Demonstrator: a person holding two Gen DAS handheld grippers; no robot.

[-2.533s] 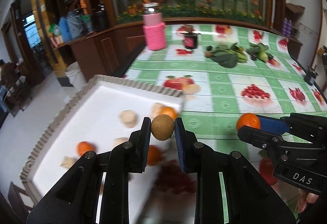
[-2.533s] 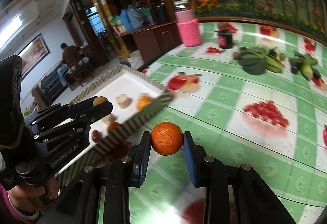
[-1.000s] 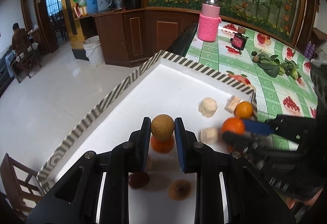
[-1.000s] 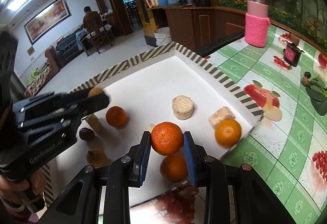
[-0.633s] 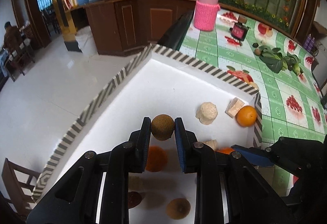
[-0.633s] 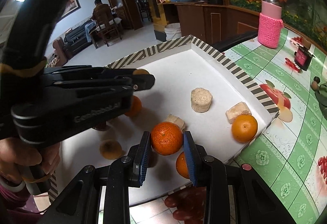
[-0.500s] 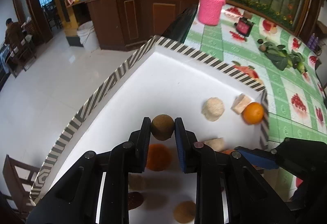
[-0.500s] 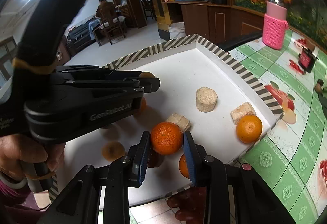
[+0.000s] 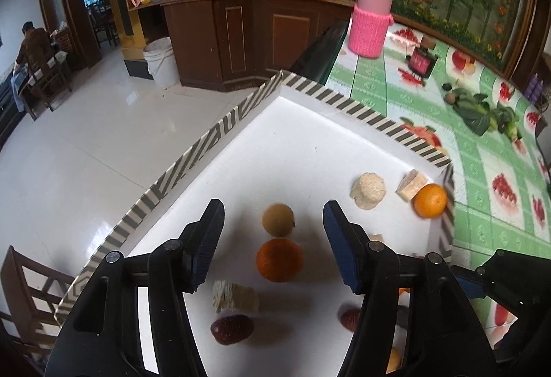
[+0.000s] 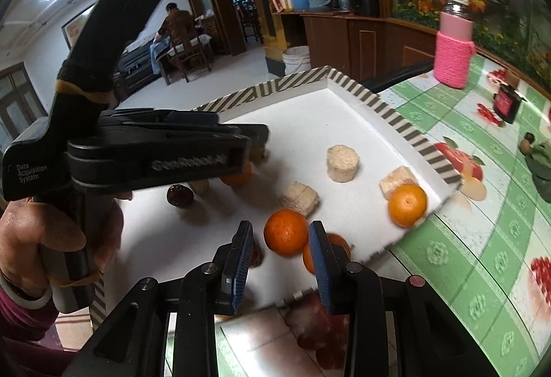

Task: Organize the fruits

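Observation:
A white tray with a striped rim holds the fruit. My left gripper is open over it; the brown round fruit lies on the tray between its fingers, beside an orange. My right gripper is open; a tangerine sits on the tray between its fingers, free of the pads. Another orange rests at the tray's right rim. The left gripper's body shows in the right wrist view.
Beige cake pieces and dark red dates lie on the tray. A pink-sleeved bottle, a dark jar and leafy greens stand on the green fruit-print tablecloth. Floor lies left of the tray.
Both grippers have opened. The brown fruit has left the left gripper and the tangerine has left the right gripper; both now rest on the tray.

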